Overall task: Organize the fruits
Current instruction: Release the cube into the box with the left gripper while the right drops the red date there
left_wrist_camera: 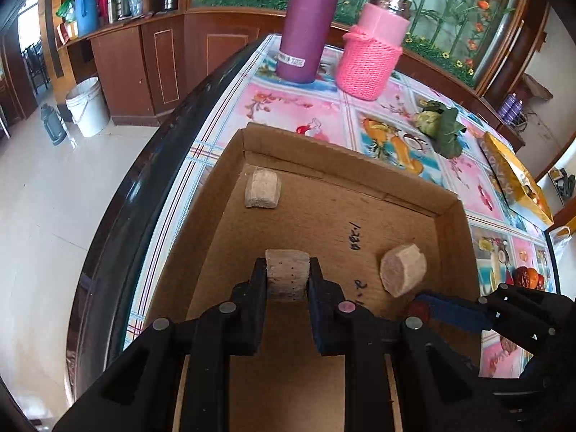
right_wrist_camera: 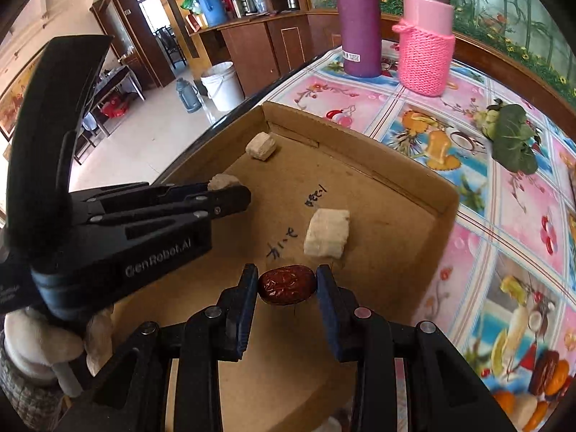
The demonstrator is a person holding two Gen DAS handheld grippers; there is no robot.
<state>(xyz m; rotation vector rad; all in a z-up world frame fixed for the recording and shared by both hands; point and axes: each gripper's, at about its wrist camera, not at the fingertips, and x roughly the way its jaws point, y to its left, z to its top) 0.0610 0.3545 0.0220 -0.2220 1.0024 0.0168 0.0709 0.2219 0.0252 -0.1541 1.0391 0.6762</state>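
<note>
A pale chunk (left_wrist_camera: 287, 273) is clamped between the narrowed fingers of the left gripper (left_wrist_camera: 287, 280), both pads pressed against its sides, low over the floor of a cardboard box (left_wrist_camera: 414, 187). In the right wrist view the same gripper (right_wrist_camera: 230, 194) is seen at about 9 o'clock, its tips closed on that pale chunk (right_wrist_camera: 223, 181) above the box floor.

A wrinkled red date (right_wrist_camera: 287, 285) is gripped between the fingers of the right gripper (right_wrist_camera: 287, 288), which are held fairly narrow around it, each blue pad (right_wrist_camera: 325, 298) touching one end of the date. The date is held just above the cardboard floor, near the centre of the box (right_wrist_camera: 396, 158). In the left wrist view the right gripper (left_wrist_camera: 450, 311) is seen at about 4 o'clock, with a bit of red visible at its tip.

Two further pale chunks are found lying loose inside the box: one (right_wrist_camera: 327, 234) just beyond the date at 12 o'clock, beside some handwritten marks (right_wrist_camera: 315, 194), and another (right_wrist_camera: 261, 145) near the far left corner at 11 o'clock. In the left wrist view these are seen at 3 o'clock (left_wrist_camera: 403, 270) and at 11 o'clock (left_wrist_camera: 262, 188).

The box is set on a table covered with a bright patterned cloth (right_wrist_camera: 522, 216). Beyond the box, a purple bottle (right_wrist_camera: 358, 18) and a jar in a pink knitted sleeve (right_wrist_camera: 424, 46) are stood at 12 to 1 o'clock, and a green leafy item (right_wrist_camera: 511, 140) is laid at 2 o'clock. More fruit (right_wrist_camera: 547, 374) is glimpsed at 4 o'clock, at the edge of the view
</note>
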